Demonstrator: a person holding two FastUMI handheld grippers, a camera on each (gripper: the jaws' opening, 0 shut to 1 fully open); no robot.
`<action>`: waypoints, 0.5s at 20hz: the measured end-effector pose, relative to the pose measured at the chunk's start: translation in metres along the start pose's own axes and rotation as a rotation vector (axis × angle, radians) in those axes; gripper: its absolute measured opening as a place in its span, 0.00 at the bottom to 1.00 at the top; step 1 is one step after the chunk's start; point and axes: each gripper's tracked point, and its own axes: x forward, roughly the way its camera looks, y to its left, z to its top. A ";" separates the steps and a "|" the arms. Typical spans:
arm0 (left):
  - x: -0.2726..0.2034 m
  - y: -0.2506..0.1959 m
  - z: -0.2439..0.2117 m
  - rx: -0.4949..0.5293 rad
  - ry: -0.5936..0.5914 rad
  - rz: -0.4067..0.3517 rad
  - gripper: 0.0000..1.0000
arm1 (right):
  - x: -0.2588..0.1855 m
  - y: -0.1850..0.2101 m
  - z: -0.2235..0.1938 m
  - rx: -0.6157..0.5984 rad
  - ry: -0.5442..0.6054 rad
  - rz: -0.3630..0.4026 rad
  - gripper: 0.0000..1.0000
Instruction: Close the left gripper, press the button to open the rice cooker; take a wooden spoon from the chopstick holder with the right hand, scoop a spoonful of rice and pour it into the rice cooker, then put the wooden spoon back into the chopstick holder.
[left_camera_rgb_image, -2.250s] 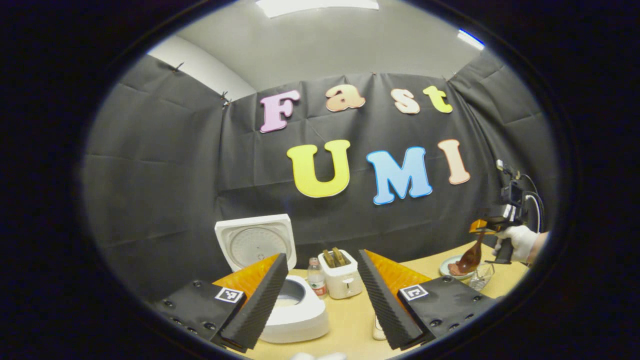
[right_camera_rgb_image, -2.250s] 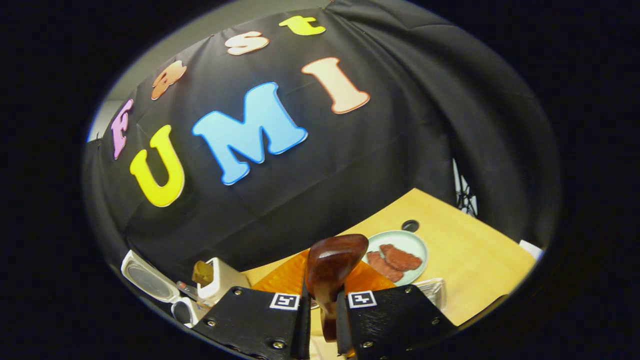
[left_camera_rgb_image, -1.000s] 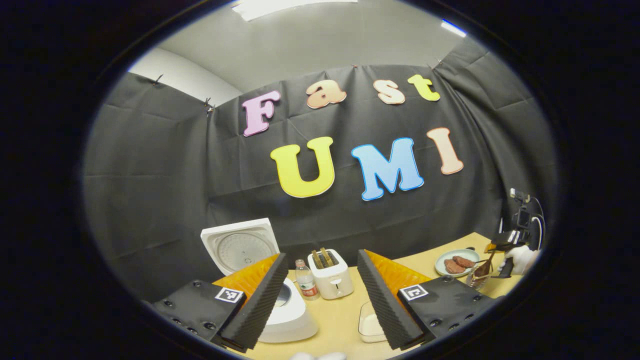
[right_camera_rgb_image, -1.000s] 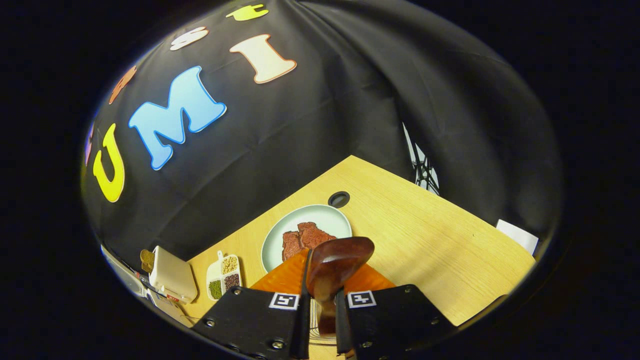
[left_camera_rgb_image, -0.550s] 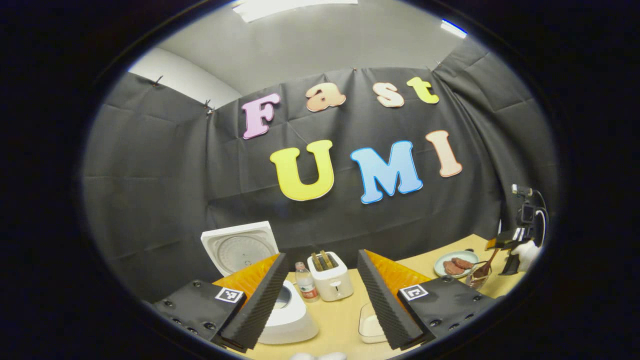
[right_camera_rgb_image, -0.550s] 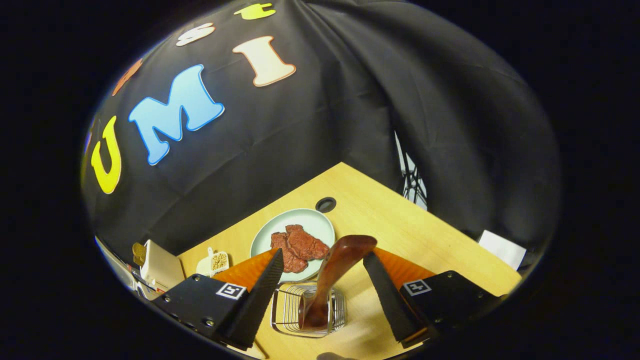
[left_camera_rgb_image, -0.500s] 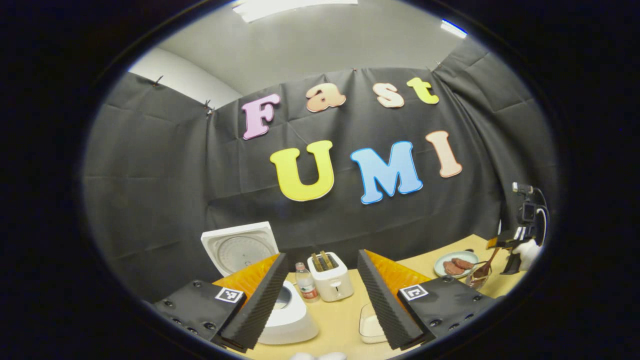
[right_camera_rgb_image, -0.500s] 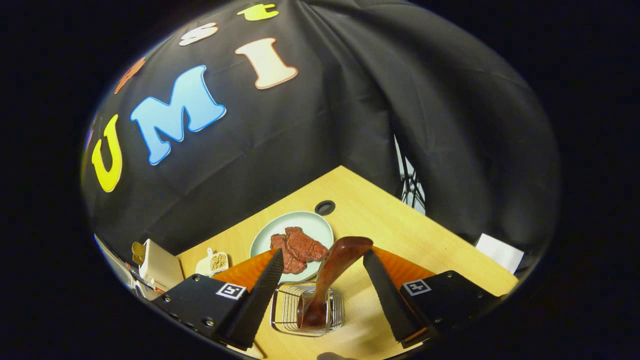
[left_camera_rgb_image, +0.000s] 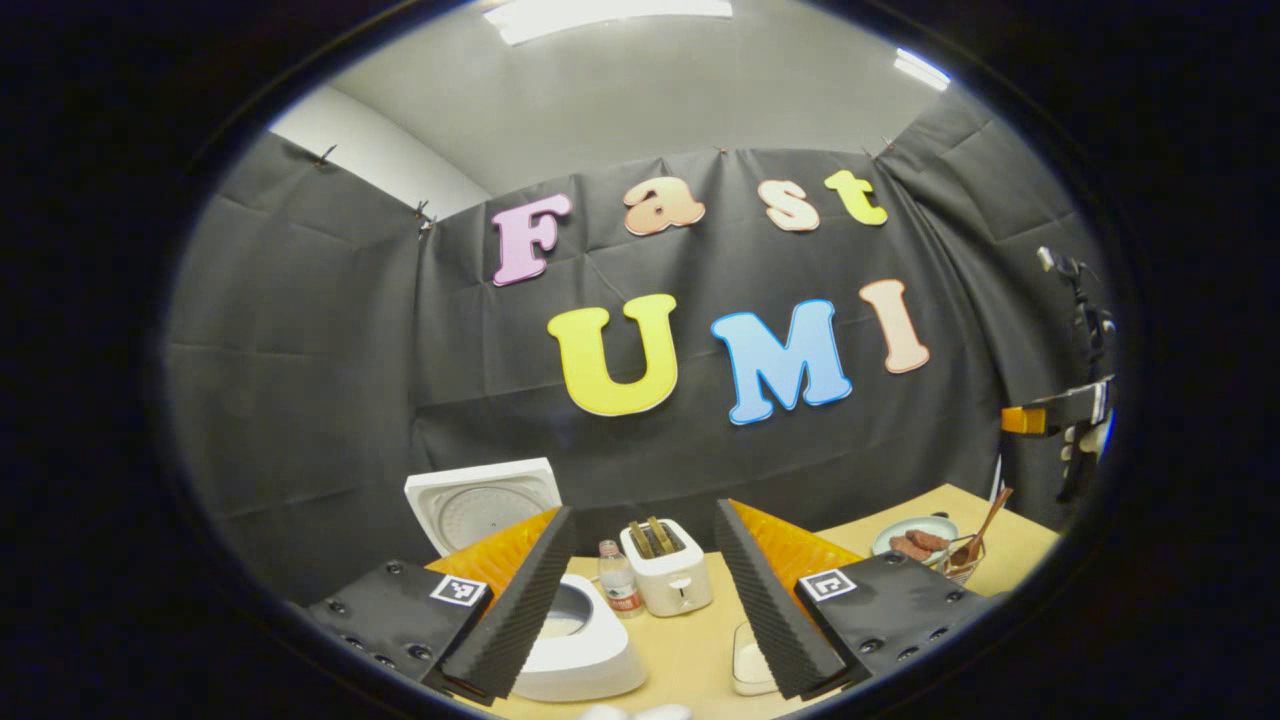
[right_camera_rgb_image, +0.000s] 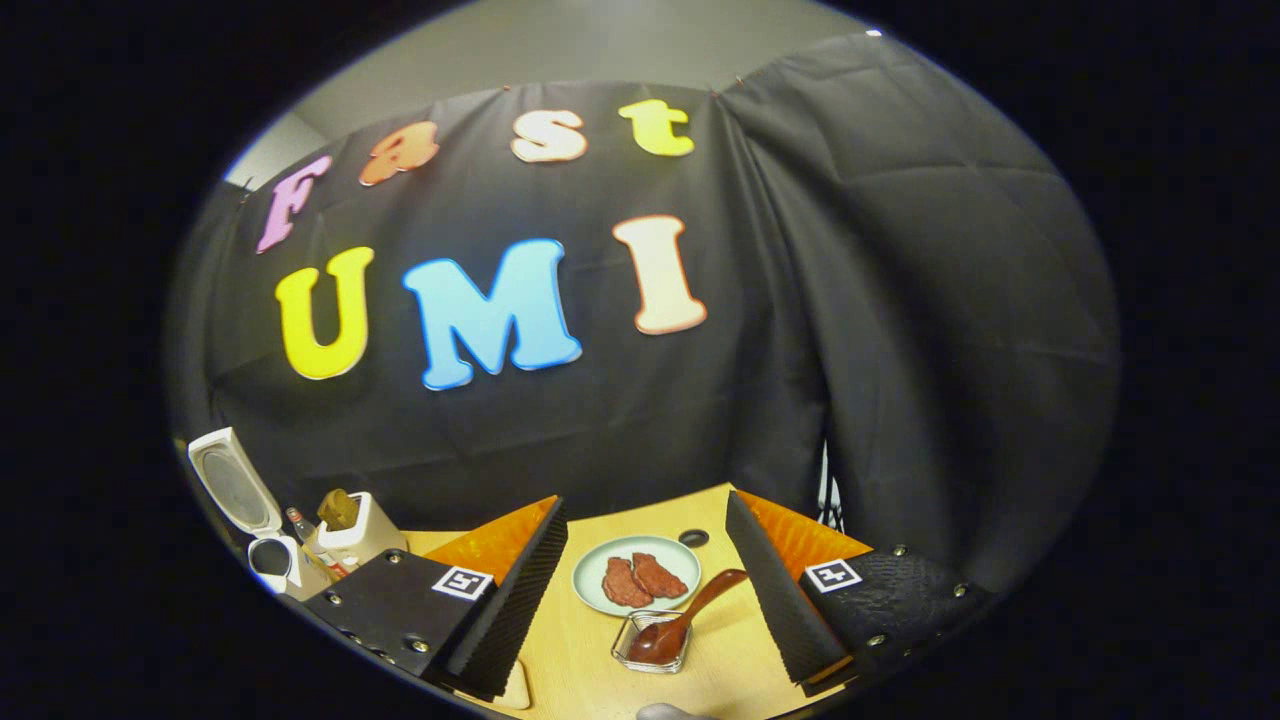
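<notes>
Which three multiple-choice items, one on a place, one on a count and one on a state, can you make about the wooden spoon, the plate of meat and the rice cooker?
1. Where is the dark brown wooden spoon?
A. Bowl end down in the small wire chopstick holder
B. Between the right gripper's fingers
C. Flat on the table

2. How many reddish meat slices lie on the pale green round plate?
A. One
B. Two
C. Four

3. How is the white rice cooker?
A. Lid shut
B. Lid raised
C. Tipped on its side

Answers:
1. A: the spoon's bowl end sits in the holder and its handle leans out, with the right gripper open above it.
2. B: two slices lie side by side.
3. B: the cooker's lid stands upright behind the open pot.
</notes>
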 end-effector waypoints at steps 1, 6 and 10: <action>0.003 0.005 0.002 -0.006 -0.002 0.001 0.99 | -0.016 0.017 0.009 -0.023 -0.024 0.025 0.97; 0.025 0.037 0.014 -0.040 -0.014 0.024 0.98 | -0.073 0.089 0.026 -0.077 -0.075 0.150 0.98; 0.037 0.057 0.024 -0.059 -0.033 0.041 0.99 | -0.097 0.114 0.011 -0.068 -0.032 0.190 0.97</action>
